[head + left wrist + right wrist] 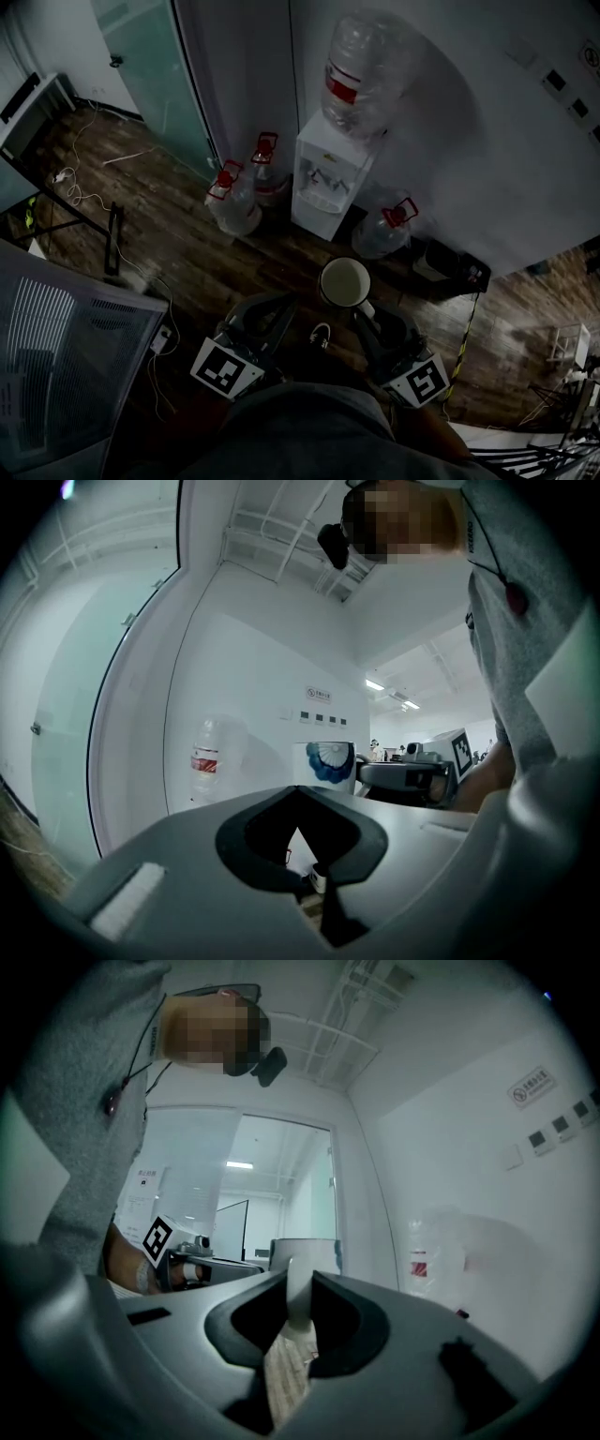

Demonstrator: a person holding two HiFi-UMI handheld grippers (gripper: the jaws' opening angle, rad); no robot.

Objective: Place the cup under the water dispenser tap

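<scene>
1. Head view: the right tongs (367, 314) are gripping the cup (345, 282) by its handle, short of the water dispenser (323, 183).
2. Left gripper view alone is showing the left tongs (298, 794) closed and empty, plus the cup's blue print.

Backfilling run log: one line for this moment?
right tool: shut on cup handle | cup: upright, short of dispenser | left tool: shut, empty

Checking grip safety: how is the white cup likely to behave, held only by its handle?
The cup looks like rigid ceramic, so it is probably fragile if dropped. The right gripper pinches only its thin handle, so the body may pivot or slip. It looks empty, so it is likely light.
</scene>
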